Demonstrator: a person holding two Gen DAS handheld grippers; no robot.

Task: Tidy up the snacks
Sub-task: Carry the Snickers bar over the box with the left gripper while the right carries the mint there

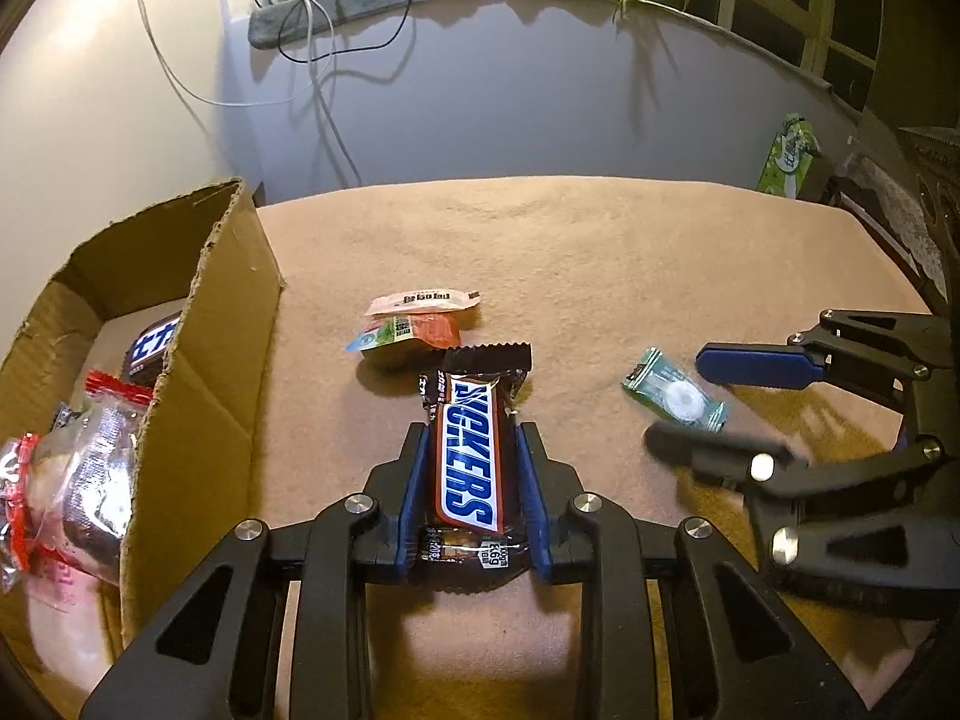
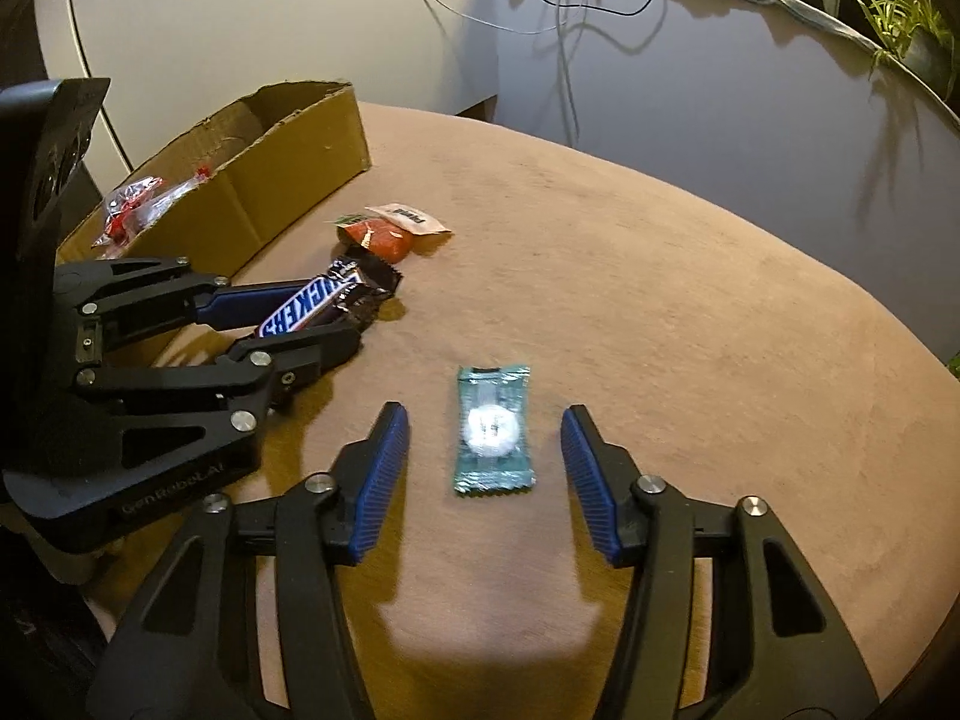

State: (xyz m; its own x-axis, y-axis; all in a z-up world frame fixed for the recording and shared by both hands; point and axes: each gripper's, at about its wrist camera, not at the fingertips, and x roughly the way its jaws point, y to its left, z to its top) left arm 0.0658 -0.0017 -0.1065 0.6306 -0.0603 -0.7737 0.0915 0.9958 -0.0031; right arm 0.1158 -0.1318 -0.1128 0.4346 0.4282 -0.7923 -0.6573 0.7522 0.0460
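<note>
My left gripper (image 1: 472, 429) is shut on a Snickers bar (image 1: 471, 456), its blue pads against both long sides; it also shows in the right wrist view (image 2: 312, 309). My right gripper (image 2: 485, 414) is open, its jaws on either side of a teal wrapped candy (image 2: 493, 429) lying on the tan table; they do not touch it. That candy shows in the left wrist view (image 1: 675, 396). A cardboard box (image 1: 204, 354) at the left holds another Snickers (image 1: 153, 345) and clear red-trimmed snack bags (image 1: 72, 480).
Two small snack packets, one orange (image 1: 414, 333) and one white (image 1: 423, 300), lie just beyond the Snickers. A green tissue pack (image 1: 786, 156) stands off the table's far right. Cables hang on the wall behind. The tan table (image 2: 660, 312) stretches to the right.
</note>
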